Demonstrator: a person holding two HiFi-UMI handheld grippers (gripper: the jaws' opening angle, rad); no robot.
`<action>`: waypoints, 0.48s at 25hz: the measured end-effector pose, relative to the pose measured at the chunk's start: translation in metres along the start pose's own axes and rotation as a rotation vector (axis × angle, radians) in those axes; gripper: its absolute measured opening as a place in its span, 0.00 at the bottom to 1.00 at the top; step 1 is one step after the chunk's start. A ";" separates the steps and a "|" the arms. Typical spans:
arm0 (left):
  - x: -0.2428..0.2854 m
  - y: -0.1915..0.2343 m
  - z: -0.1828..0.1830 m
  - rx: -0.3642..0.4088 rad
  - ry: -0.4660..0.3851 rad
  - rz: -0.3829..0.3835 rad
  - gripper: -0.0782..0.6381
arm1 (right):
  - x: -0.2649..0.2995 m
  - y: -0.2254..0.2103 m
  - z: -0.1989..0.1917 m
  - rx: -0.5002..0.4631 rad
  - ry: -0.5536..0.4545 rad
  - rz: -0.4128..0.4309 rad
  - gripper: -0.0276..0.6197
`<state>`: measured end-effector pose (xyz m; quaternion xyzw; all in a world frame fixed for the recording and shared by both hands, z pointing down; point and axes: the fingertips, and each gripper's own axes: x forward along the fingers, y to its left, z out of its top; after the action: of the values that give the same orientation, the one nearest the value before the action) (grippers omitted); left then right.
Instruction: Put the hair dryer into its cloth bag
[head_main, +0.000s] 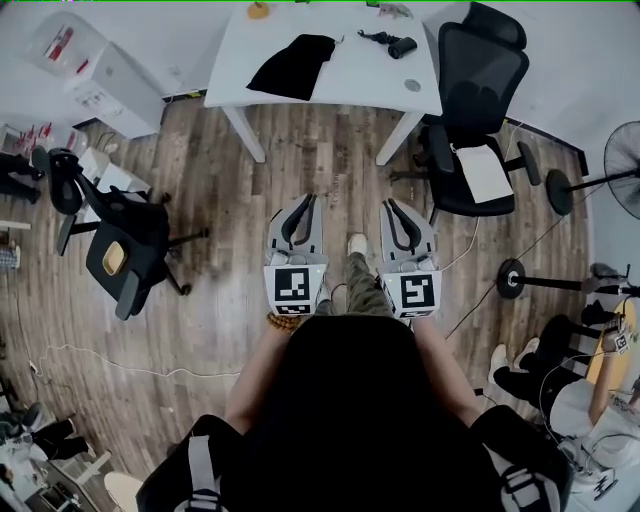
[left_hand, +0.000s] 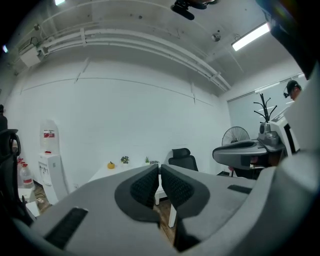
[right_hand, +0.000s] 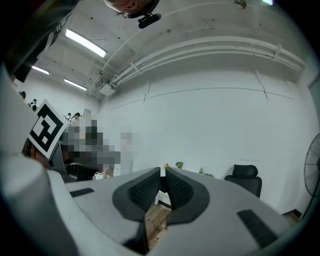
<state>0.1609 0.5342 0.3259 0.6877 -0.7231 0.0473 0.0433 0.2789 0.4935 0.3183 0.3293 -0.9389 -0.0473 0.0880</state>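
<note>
Head view looks steeply down on a person standing on a wooden floor (head_main: 230, 300), holding the left gripper (head_main: 303, 200) and the right gripper (head_main: 390, 204) side by side in front of the body, both pointing toward a white worktop (head_main: 340, 85) that stands well apart from them. The hair dryer (head_main: 394, 44), black with its cord trailing beside it, lies on the far right part of the worktop. The cloth bag (head_main: 292, 66), also black, lies flat and crumpled on the worktop to the left of the hair dryer, not touching it. A small orange object (head_main: 259, 10) sits at the far edge, and a small grey disc (head_main: 413, 85) rests near the right edge.

A black office chair (head_main: 478, 70) stands just beside the right end of the worktop, with a white sheet (head_main: 485, 172) on its seat. Another black chair (head_main: 120, 245) stands on the floor at the left, and a standing fan (head_main: 625, 160) is at the far right.

Left gripper view shows its two jaws brought together with only a sliver of gap and nothing between them. Right gripper view shows the same: jaws together at the tips, empty, with floor visible below them.
</note>
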 end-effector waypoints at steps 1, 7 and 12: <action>0.006 0.003 0.000 0.003 0.007 0.004 0.16 | 0.008 -0.001 0.000 0.007 -0.001 0.015 0.09; 0.060 0.016 0.002 0.029 0.034 0.018 0.16 | 0.058 -0.023 -0.006 0.041 0.013 0.085 0.14; 0.121 0.007 0.006 0.041 0.048 -0.007 0.16 | 0.096 -0.059 -0.017 0.063 0.053 0.141 0.41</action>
<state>0.1473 0.4139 0.3357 0.6895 -0.7185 0.0786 0.0467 0.2447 0.3865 0.3392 0.2660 -0.9582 -0.0027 0.1056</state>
